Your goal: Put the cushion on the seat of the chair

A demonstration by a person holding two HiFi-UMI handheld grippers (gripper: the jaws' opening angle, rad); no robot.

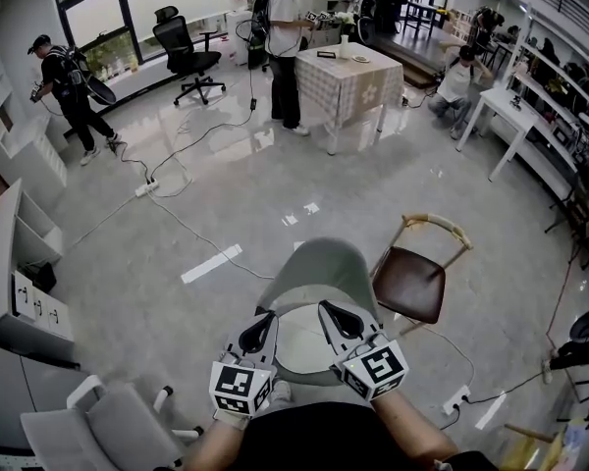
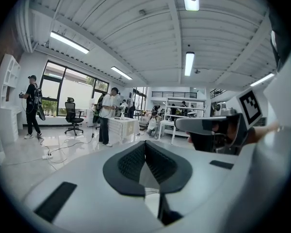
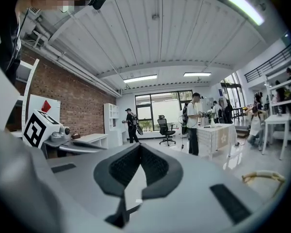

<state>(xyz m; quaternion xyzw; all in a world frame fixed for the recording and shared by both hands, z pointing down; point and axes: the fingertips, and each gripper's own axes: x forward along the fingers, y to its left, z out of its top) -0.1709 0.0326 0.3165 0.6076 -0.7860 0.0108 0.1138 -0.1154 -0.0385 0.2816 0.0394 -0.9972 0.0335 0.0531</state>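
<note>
A grey-green shell chair [image 1: 319,268] stands right in front of me, back turned away. A pale round cushion [image 1: 299,351] lies on its seat. My left gripper [image 1: 263,324] and right gripper [image 1: 331,312] hover side by side over the seat, both pointing nearly level. Each is shut, pads meeting at the tips with nothing between them. The left gripper view shows its own jaws [image 2: 145,142] closed and the right gripper [image 2: 208,127] beside it. In the right gripper view its jaws [image 3: 139,145] are closed, with the left gripper [image 3: 63,140] at the left. Neither gripper view shows the cushion.
A brown-seated wooden chair [image 1: 409,283] stands just right of the green one. Cables [image 1: 177,219] run across the glossy floor. Further off are a cloth-covered table [image 1: 348,72] with a person beside it, a black office chair [image 1: 187,52], white shelves [image 1: 15,263] and a white chair [image 1: 108,425].
</note>
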